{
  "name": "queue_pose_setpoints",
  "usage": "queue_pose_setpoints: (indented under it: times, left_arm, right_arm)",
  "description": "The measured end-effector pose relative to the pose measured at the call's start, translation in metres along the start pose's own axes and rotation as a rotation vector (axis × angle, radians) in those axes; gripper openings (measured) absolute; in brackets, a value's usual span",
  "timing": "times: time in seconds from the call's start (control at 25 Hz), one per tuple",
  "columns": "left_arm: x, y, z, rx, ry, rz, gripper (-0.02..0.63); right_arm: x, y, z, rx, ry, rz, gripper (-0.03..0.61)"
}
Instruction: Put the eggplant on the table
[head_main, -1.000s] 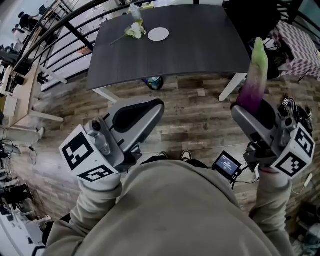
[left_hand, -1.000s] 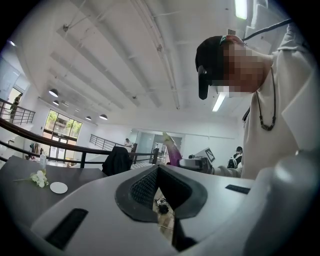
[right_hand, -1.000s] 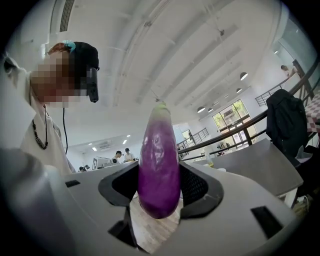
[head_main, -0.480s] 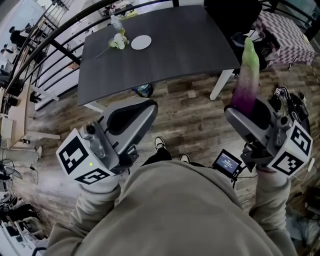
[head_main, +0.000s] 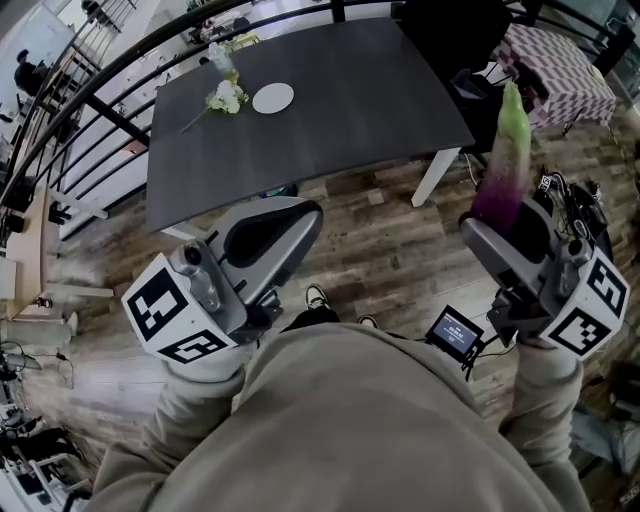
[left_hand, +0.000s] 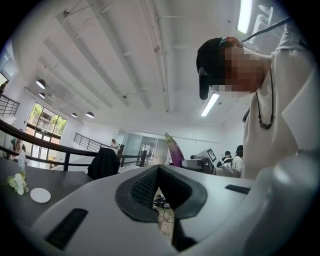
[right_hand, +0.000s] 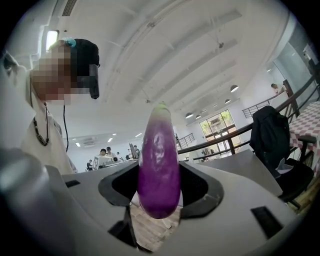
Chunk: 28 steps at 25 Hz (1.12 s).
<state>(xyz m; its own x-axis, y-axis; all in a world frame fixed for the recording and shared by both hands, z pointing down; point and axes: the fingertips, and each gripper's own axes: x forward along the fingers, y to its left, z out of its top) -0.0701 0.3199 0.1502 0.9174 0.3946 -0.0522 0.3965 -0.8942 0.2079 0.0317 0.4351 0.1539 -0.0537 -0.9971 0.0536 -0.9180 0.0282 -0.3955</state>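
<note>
**Head view.** A dark table (head_main: 330, 110) on white legs is seen ahead, its near edge running across the picture above a strip of wood-plank floor (head_main: 380, 230). Most of the tabletop is bare. A sprig of flowers (head_main: 225, 97) and a white disc (head_main: 273, 98) are confined to its far left part. A railing (head_main: 100, 110) bounds the left side, and a checked cloth (head_main: 560, 65) lies beyond the right corner.

The eggplant (head_main: 503, 160) is held upright above the floor in the right gripper (head_main: 500, 222), just right of the table's near right corner and short of its edge. The left gripper (head_main: 295, 212) is shown with its jaws brought together on nothing.

**Right gripper view.** The eggplant (right_hand: 159, 170) is clamped between the pads. It is glossy purple with a rounded lower end, paling to a whitish-green tip.
</note>
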Motion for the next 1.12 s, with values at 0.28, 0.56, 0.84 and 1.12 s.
queue_pose_setpoints:
  times: [0.28,0.56,0.84,1.12]
  left_arm:
    - [-0.017,0.045,0.001,-0.018,-0.010,-0.030,0.005]
    - [-0.034,0.102,0.000,-0.024,-0.006,-0.088,0.005]
    - [-0.064,0.160,0.008,-0.048,-0.022,-0.062,0.005]
    - [-0.109,0.197,0.005,-0.075,-0.038,0.004,0.005]
  right_arm:
    - [0.054,-0.001,0.004,-0.011,0.024,-0.008,0.241]
    - [0.129,-0.014,0.006,-0.043,0.066,-0.027,0.241]
    - [0.198,-0.019,0.011,-0.036,0.083,-0.019,0.240]
    - [0.257,-0.006,0.001,-0.031,0.121,0.041,0.241]
